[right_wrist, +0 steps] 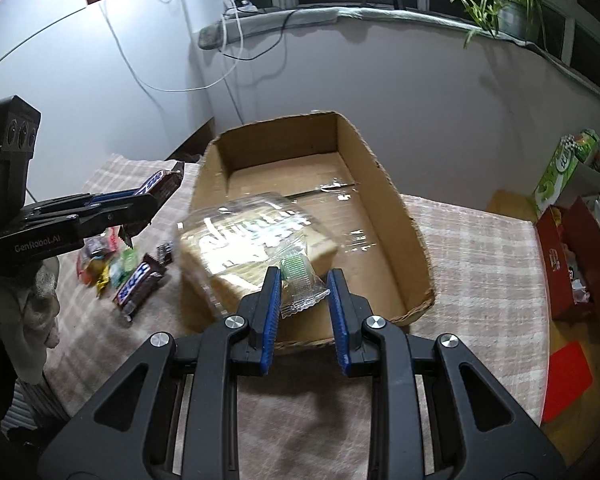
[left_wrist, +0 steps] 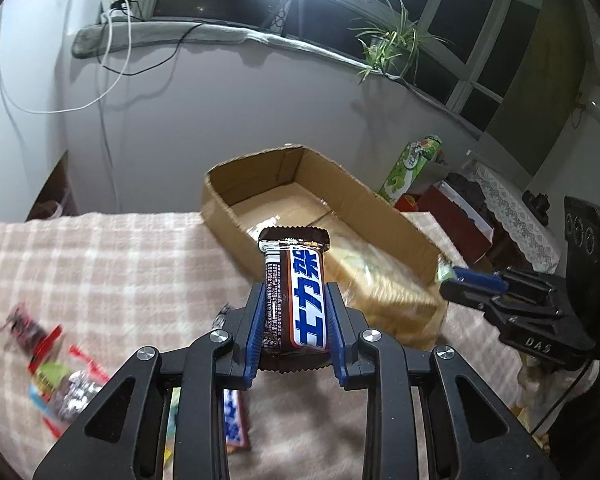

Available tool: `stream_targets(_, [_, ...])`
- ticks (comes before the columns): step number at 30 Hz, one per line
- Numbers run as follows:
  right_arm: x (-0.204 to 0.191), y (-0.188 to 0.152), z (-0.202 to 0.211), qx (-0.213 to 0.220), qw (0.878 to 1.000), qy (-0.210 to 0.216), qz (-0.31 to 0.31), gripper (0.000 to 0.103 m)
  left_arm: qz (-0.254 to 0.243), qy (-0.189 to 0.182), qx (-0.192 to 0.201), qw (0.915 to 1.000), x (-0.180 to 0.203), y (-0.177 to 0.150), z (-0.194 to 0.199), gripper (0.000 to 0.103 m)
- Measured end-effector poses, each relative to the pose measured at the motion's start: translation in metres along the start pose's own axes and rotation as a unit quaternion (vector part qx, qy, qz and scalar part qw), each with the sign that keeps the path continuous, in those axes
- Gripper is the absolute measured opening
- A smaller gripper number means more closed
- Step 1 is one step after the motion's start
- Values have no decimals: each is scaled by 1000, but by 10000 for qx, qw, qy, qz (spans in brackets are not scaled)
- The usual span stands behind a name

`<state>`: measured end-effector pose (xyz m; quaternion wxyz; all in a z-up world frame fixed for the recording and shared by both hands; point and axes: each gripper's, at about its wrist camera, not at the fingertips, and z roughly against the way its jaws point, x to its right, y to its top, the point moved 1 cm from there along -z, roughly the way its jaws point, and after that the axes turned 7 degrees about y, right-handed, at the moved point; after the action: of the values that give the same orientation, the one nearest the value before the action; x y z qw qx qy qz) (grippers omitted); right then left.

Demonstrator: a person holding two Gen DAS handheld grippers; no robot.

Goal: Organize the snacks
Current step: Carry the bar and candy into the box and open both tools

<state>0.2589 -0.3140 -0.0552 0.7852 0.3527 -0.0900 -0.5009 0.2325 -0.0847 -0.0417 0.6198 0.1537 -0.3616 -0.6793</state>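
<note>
My left gripper point(left_wrist: 296, 294) is shut on a brown chocolate bar point(left_wrist: 300, 264) with blue and white lettering. The bar stands up between the blue pads, above the checked cloth and just short of an open cardboard box point(left_wrist: 380, 216). The right wrist view shows that gripper point(right_wrist: 140, 210) at the left with the bar point(right_wrist: 160, 182) sticking out. My right gripper point(right_wrist: 305, 280) is shut on the corner of a clear packet of bread point(right_wrist: 240, 240), which hangs over the near left corner of the box point(right_wrist: 400, 216). The left wrist view shows the right gripper point(left_wrist: 450, 276) at the right with the blurred packet point(left_wrist: 380, 280).
Loose snacks point(right_wrist: 108, 260) and another chocolate bar point(right_wrist: 140, 282) lie on the cloth left of the box. More wrappers point(left_wrist: 52, 368) lie at the lower left. A green carton point(right_wrist: 564, 172) and a red box point(right_wrist: 572, 256) stand to the right.
</note>
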Motion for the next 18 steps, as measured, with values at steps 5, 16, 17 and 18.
stream_targets(5, [11, 2, -8, -33, 9999, -62, -74, 25, -53, 28, -81, 9999, 7, 10, -18, 27])
stream_targets(16, [24, 1, -19, -72, 9998, -84, -175, 25, -99, 116, -178, 9997, 12, 17, -37, 27])
stream_targets(17, [24, 1, -20, -64, 9998, -99, -176, 25, -83, 129, -185, 9997, 12, 17, -38, 27])
stream_targets(18, [24, 1, -20, -68, 9997, -112, -184, 25, -74, 135, -191, 9997, 11, 17, -38, 27])
